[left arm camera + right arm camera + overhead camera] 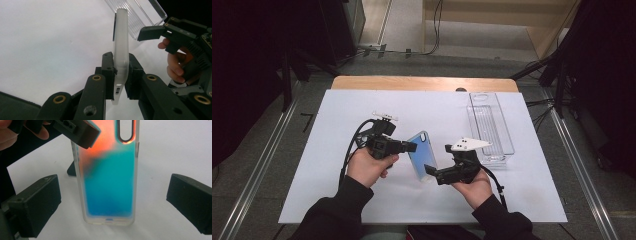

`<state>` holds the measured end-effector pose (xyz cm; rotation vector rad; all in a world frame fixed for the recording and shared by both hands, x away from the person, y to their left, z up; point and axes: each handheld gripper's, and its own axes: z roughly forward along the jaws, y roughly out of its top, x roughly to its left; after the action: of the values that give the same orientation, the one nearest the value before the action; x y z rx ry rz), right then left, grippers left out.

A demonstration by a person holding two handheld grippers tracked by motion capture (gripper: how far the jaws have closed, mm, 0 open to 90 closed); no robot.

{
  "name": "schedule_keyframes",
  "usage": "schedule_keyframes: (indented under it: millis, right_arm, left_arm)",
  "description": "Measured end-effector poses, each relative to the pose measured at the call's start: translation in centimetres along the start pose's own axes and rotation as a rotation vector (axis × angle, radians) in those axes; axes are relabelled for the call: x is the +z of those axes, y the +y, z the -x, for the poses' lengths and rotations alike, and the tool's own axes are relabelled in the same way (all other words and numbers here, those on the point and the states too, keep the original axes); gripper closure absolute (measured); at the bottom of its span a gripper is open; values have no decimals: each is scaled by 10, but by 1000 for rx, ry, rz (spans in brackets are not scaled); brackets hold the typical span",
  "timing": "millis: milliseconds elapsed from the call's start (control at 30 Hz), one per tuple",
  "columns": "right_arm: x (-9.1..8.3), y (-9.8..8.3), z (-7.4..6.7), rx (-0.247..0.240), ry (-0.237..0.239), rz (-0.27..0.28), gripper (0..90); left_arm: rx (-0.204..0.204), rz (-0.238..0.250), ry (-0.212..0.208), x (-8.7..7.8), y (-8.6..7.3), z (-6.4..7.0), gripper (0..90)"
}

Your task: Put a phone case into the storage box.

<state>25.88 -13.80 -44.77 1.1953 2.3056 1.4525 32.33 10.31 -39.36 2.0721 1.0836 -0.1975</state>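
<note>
above the white mat [337, 150], left tool [119, 72] clamps the phone case [121, 50] edge; right tool [110, 205] gapes wide around it.

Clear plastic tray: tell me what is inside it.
The clear plastic tray looks empty in the high view: only its ribbed floor shows through. The right gripper covers a little of its near end, so that corner cannot be checked.

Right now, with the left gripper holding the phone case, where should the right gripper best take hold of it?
Probably the lower long edges. The phone case faces the right gripper flat-on, between its open jaws, with both sides free there. The left gripper pinches its thin edge higher up. Come straight in and close across the width.
</note>
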Motion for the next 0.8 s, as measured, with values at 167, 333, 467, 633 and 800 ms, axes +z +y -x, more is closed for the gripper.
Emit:
schedule_keyframes:
  millis: [167, 333, 467, 633, 800]
  right_arm:
    - [4, 2, 0, 2, 3, -5, 0]
    - [8, 5, -3, -1, -2, -11, 0]
    - [11, 7, -3, -3, -3, -15, 0]
    - [16, 9, -4, -7, -30, -26, 0]
    - [22, 10, -5, -6, -41, -31, 0]
  left_arm:
    - [9, -1, -2, 4, 1, 1, 803]
    - [11, -9, -4, 7, 0, 4, 804]
    - [16, -14, -5, 9, 0, 6, 804]
    - [11, -13, -13, 12, 0, 10, 804]
    - [31, -31, -4, 16, -1, 14, 803]
